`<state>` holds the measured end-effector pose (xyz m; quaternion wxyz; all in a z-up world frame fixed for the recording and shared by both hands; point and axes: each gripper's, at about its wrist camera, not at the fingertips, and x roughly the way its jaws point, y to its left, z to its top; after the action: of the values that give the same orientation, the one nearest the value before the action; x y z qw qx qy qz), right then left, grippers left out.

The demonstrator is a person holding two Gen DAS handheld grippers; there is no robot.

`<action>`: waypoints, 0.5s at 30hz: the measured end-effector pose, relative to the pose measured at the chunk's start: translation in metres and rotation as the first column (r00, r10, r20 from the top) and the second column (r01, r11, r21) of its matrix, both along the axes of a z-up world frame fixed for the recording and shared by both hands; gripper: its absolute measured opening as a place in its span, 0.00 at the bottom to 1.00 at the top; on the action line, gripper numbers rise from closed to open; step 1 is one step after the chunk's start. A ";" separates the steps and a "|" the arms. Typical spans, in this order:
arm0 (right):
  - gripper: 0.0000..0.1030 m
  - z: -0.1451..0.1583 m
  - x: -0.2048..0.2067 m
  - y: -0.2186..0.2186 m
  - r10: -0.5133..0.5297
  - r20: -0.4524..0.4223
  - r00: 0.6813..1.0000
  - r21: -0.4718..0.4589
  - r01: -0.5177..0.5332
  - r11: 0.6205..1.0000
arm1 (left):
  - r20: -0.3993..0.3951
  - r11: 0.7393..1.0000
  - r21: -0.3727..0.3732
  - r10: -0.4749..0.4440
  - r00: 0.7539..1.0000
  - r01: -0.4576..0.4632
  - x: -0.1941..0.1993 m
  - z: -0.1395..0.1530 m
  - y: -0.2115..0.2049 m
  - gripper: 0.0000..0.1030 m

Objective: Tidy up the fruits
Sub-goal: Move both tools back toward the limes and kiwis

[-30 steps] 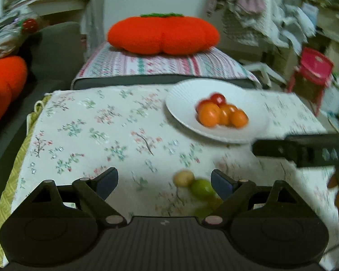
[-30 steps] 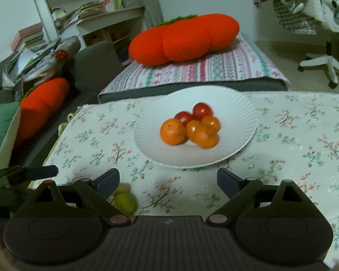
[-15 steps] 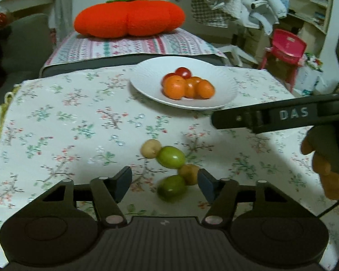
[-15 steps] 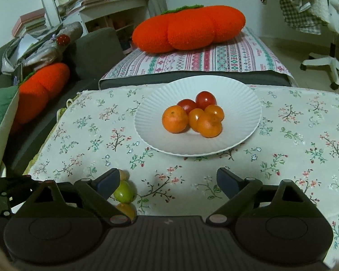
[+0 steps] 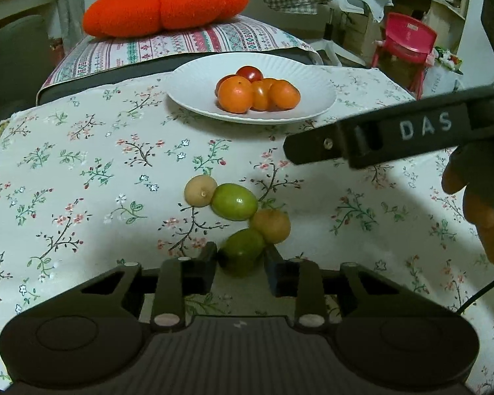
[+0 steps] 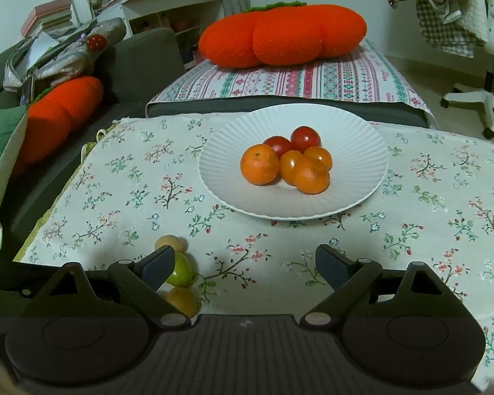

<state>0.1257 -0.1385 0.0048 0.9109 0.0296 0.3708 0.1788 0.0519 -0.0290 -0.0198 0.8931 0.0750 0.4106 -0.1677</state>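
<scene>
The left gripper (image 5: 240,263) has just closed on the nearest small green oval fruit (image 5: 242,255), ready for lifting; the right gripper (image 6: 245,265) stays open, empty.

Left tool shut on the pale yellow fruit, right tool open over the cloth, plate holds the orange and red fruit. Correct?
Not quite. The left tool is shut on the near green fruit, not the pale yellow fruit, as the left wrist view shows. The rest holds.

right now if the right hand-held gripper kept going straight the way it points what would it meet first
Probably bare tablecloth: the open right hand-held gripper has nothing between its fingers. The white plate of oranges and tomatoes lies farther along that line, though depth is hard to judge.
</scene>
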 end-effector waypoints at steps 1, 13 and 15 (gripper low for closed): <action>0.87 -0.001 0.000 0.001 0.005 -0.001 1.000 -0.004 -0.005 1.000 | 0.001 1.000 -0.001 0.000 1.000 0.000 0.000 0.001 0.000 0.09; 0.87 -0.005 0.001 0.006 0.021 -0.011 1.000 -0.034 -0.022 0.999 | 0.003 1.000 0.008 0.001 1.000 -0.001 0.001 0.003 0.000 0.09; 0.87 -0.005 0.000 0.005 0.022 -0.009 1.000 -0.034 -0.022 0.999 | 0.007 1.000 0.002 0.015 1.000 -0.015 0.002 0.005 0.004 0.09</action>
<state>0.1261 -0.1333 -0.0002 0.9075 0.0109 0.3781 0.1825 0.0541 -0.0250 -0.0147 0.8958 0.0733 0.4081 -0.1602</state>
